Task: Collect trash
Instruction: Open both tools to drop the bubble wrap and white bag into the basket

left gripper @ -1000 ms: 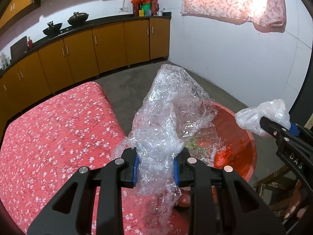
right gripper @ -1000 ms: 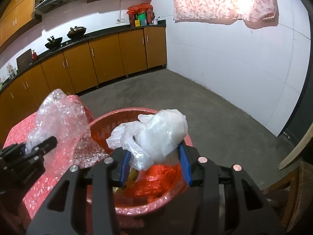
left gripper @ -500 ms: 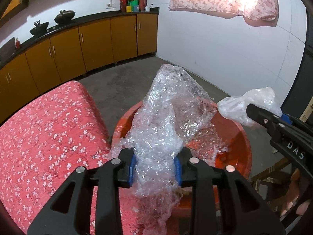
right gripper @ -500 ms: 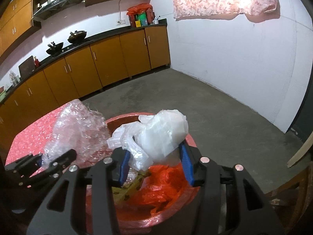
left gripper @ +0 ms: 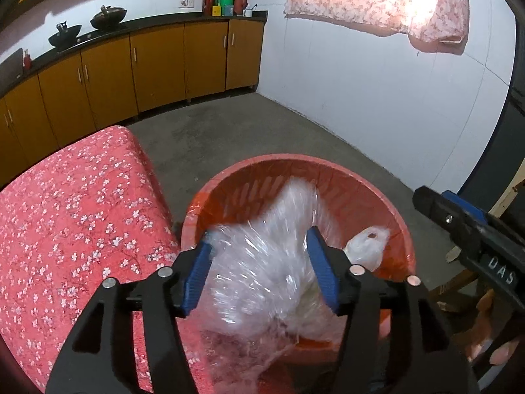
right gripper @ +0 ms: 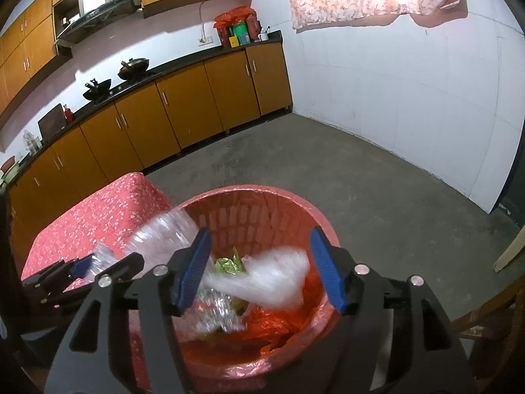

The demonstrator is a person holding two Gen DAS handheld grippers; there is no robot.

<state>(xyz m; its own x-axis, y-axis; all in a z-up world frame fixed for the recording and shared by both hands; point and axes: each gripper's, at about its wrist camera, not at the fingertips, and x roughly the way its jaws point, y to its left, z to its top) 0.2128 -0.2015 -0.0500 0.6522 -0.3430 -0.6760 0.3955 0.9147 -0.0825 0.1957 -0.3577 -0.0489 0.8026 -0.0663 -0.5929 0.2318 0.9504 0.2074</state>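
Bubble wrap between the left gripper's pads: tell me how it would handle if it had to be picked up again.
The bubble wrap looks floppy: it sags crumpled toward the red bin between the left gripper pads, whose jaws have just been opening. Probably very light, being thin clear film. Its glossy surface may slip, so pinch a thick fold.

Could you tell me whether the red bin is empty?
Not empty: the red bin holds an orange bag, wrappers and clear plastic.

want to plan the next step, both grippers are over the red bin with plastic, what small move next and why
Probably lift both grippers clear of the red bin. The left gripper and right gripper have just been opening; bubble wrap and the white plastic bag blur between the pads, seemingly dropping in.
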